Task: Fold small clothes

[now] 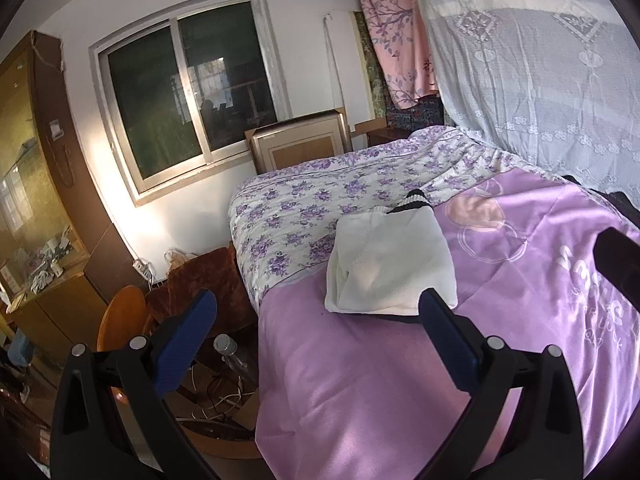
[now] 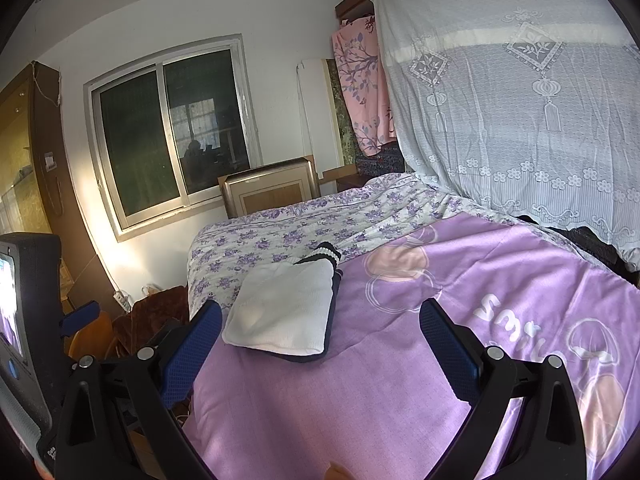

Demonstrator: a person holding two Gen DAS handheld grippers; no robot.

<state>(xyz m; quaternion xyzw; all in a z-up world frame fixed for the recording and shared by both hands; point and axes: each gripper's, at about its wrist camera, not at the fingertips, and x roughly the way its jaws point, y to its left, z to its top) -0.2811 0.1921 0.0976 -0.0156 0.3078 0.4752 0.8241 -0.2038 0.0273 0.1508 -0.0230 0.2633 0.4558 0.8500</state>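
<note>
Both blue-padded tongs, left point(image 1: 316, 312) and right point(image 2: 320, 320), spread wide above folded white knit garment point(image 1: 390, 266) on smooth purple bedspread point(image 1: 360, 392).

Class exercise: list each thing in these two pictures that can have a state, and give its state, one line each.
left gripper: open, empty, raised off the bed.
right gripper: open, empty, raised off the bed.
white knit garment: folded into a compact rectangle, lying on the purple bedspread.
window: sliding panes appear closed.
lace cloth: hanging draped beside the bed.
</note>
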